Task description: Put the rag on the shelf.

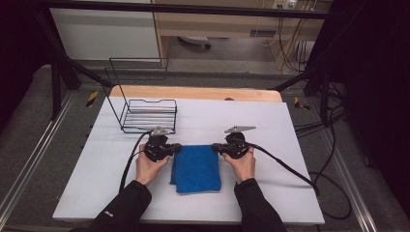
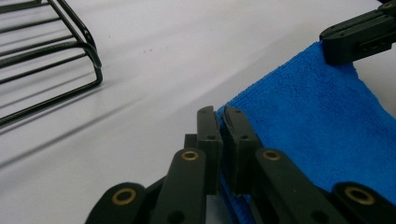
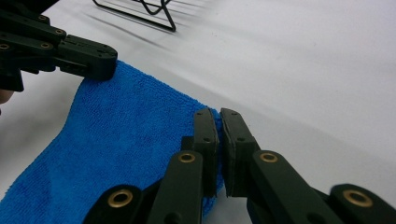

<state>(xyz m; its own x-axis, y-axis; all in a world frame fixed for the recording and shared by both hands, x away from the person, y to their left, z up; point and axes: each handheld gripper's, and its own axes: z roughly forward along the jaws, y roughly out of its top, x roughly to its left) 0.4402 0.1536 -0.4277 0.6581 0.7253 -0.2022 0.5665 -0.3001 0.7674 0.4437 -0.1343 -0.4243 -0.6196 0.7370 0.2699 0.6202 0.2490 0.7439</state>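
A folded blue cloth (image 1: 196,166) lies flat on the white table (image 1: 261,130), between the person's two hands. My left gripper (image 1: 178,149) is shut on the cloth's far left corner; in the left gripper view its jaws (image 2: 222,114) pinch the edge of the cloth (image 2: 317,107). My right gripper (image 1: 215,148) is shut on the far right corner, and in the right gripper view its jaws (image 3: 218,116) clamp the cloth (image 3: 121,140). Each gripper view also shows the other gripper on its own corner: the right gripper (image 2: 329,46) and the left gripper (image 3: 105,63).
A black wire rack (image 1: 147,113) stands at the table's back left, just beyond the left gripper; it also appears as the rack (image 2: 46,56) and the rack (image 3: 140,9). Cables trail from both grippers over the table's sides. A wooden strip (image 1: 193,92) runs along the far edge.
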